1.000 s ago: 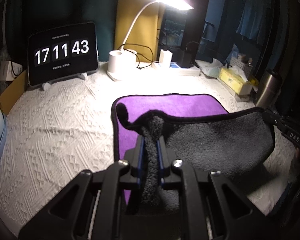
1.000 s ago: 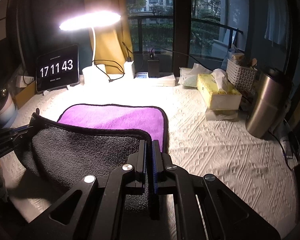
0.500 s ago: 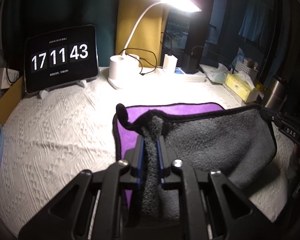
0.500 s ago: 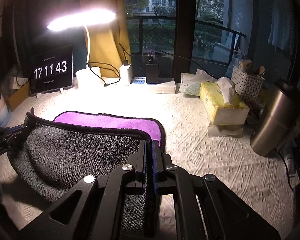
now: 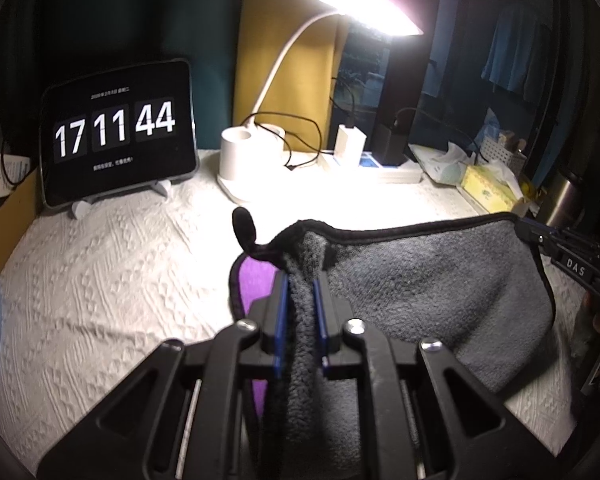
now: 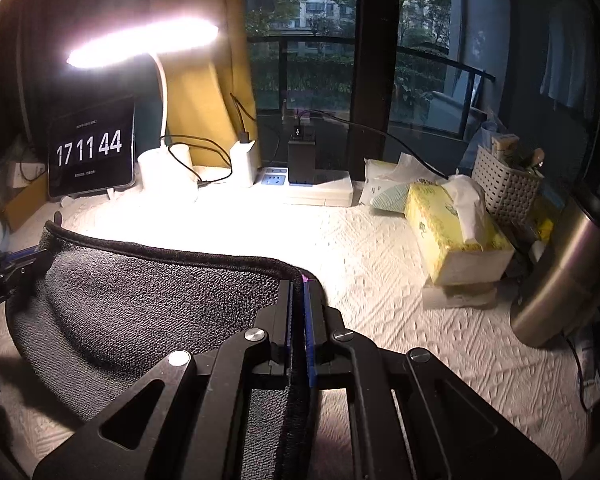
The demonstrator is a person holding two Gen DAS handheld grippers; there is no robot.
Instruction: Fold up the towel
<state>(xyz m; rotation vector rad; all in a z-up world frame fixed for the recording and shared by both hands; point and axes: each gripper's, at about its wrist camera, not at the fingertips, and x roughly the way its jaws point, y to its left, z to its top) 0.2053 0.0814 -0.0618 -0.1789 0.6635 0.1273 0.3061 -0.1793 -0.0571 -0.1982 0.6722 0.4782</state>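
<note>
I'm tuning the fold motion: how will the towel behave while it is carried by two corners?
Probably floppy: the towel sags in a curve between the left tool and the right tool. Likely light for its size, since two corner pinches hold it up. Its fuzzy pile bunches thickly in the left pinch, so slipping seems unlikely.

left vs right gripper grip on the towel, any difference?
The left gripper clamps a thick bunched wad of towel that keeps its fingers visibly apart; the right gripper pinches only the thin hemmed edge, fingers nearly together. Purple shows beside the left, almost none by the right. Both hold the same edge raised, gray side facing the cameras.
</note>
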